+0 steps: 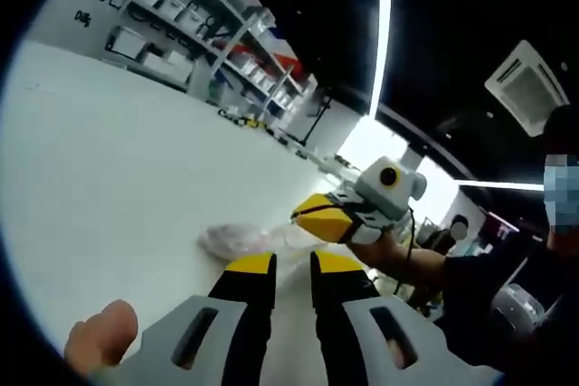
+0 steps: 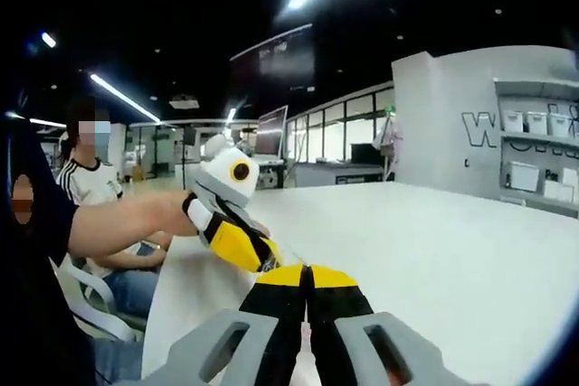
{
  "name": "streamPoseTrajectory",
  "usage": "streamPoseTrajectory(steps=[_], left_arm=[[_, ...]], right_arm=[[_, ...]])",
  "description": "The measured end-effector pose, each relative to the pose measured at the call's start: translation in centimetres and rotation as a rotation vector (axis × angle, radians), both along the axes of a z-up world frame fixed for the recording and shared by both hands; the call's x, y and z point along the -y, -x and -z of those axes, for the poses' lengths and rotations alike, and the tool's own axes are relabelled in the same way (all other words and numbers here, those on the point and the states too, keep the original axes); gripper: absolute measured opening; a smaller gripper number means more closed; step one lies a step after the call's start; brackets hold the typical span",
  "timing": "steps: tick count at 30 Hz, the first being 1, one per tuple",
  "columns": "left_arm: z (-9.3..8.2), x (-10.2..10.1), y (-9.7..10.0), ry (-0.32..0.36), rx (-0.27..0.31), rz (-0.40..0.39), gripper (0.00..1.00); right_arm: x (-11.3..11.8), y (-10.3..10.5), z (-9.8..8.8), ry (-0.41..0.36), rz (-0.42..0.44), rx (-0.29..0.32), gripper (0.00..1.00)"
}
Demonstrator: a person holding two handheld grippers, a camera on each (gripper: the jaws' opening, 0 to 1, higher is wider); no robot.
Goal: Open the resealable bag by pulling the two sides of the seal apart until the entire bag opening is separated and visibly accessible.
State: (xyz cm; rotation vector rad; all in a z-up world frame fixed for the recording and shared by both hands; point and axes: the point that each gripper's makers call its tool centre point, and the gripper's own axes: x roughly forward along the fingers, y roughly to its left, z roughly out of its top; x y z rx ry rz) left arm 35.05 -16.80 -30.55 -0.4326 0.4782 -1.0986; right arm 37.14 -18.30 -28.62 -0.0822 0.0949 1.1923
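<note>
A clear resealable bag lies crumpled on the white table, just beyond my left gripper. The left gripper's yellow-tipped jaws stand a little apart, and the table shows through the gap. My right gripper comes in from the right, and its yellow tip meets the bag's right end. In the right gripper view, the right gripper has its jaws pressed together, and the left gripper points its tip at them. The bag itself is hard to make out there.
Shelves with white boxes line the far wall. A person sits on a chair at the table's left side. Wide bare tabletop stretches to the right. A thumb rests on the left gripper's handle.
</note>
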Motion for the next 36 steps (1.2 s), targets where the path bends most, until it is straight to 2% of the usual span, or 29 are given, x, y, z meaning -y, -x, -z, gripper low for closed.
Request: streamPoseTrajectory(steps=[5, 24, 36], left_arm=[[0.16, -0.14, -0.02, -0.004, 0.0, -0.002, 0.16], [0.35, -0.68, -0.21, -0.023, 0.062, -0.021, 0.24], [-0.39, -0.93, 0.06, -0.017, 0.138, -0.039, 0.28]], right_arm=[[0.11, -0.12, -0.03, -0.007, 0.004, -0.008, 0.0], [0.45, -0.46, 0.03, -0.032, 0.024, -0.035, 0.0], [0.88, -0.82, -0.07, -0.057, 0.046, -0.045, 0.0]])
